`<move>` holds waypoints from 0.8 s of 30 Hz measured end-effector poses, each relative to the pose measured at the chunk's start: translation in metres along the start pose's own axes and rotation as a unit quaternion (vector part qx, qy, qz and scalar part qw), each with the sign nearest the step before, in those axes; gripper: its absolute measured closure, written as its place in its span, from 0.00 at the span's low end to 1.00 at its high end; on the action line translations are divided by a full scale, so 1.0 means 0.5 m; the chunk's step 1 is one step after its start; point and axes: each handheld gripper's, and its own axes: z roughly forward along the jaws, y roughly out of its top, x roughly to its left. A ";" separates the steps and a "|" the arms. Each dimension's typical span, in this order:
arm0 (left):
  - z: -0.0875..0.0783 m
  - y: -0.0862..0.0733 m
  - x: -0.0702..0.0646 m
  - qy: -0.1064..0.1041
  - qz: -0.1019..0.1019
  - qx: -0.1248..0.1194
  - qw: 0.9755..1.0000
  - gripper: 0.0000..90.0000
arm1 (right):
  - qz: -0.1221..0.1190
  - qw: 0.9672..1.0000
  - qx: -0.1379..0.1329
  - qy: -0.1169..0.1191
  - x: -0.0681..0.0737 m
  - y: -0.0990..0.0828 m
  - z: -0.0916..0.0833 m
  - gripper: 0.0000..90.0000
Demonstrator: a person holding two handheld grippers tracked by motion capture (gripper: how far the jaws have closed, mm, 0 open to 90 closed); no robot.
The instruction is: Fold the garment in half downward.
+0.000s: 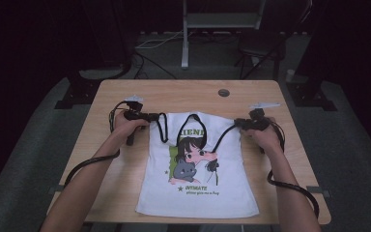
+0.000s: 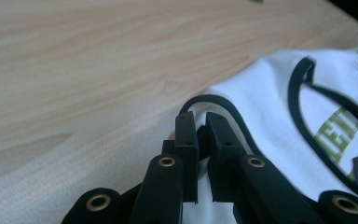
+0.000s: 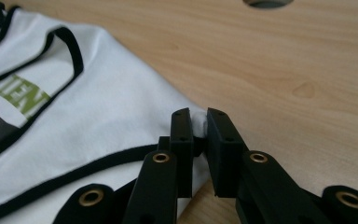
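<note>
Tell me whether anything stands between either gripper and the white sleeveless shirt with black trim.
Nothing visible does. The left gripper is closed on the black-trimmed shoulder edge of the white sleeveless shirt, and the right gripper pinches the white fabric at the other shoulder. Around both, the light wooden table is bare.

Dim studio: black drapes (image 1: 24,43), floor cables (image 1: 152,43)

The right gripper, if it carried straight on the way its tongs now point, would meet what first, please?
Probably only bare table: the right gripper, shut on the white shirt shoulder, points past its edge; the round hole lies farther off, though depth is unclear.
</note>
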 end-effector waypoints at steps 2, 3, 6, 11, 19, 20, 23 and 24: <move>-0.004 0.003 -0.002 -0.001 0.002 -0.005 1.000 0.94 | 0.006 1.000 -0.016 0.003 -0.001 0.004 -0.010 0.91; -0.009 0.009 -0.006 -0.003 0.006 -0.010 1.000 0.94 | 0.007 1.000 -0.023 0.005 -0.002 0.005 -0.013 0.91; -0.022 0.018 -0.015 -0.007 0.019 -0.018 1.000 0.94 | 0.008 0.999 -0.040 0.015 0.002 0.011 -0.027 0.91; -0.044 0.028 -0.030 -0.016 0.035 -0.034 0.999 0.94 | 0.002 0.998 -0.063 0.029 0.012 0.016 -0.048 0.91; -0.080 0.044 -0.059 -0.030 0.067 -0.057 0.996 0.94 | -0.005 0.993 -0.100 0.056 0.022 0.011 -0.091 0.91; -0.084 0.046 -0.063 -0.032 0.071 -0.059 0.995 0.94 | -0.006 0.993 -0.104 0.059 0.023 0.010 -0.096 0.91; -0.098 0.049 -0.078 -0.035 0.084 -0.063 0.994 0.94 | -0.011 0.990 -0.120 0.075 0.026 0.006 -0.116 0.91; -0.103 0.050 -0.083 -0.038 0.086 -0.067 0.993 0.94 | -0.012 0.989 -0.123 0.078 0.027 0.005 -0.121 0.91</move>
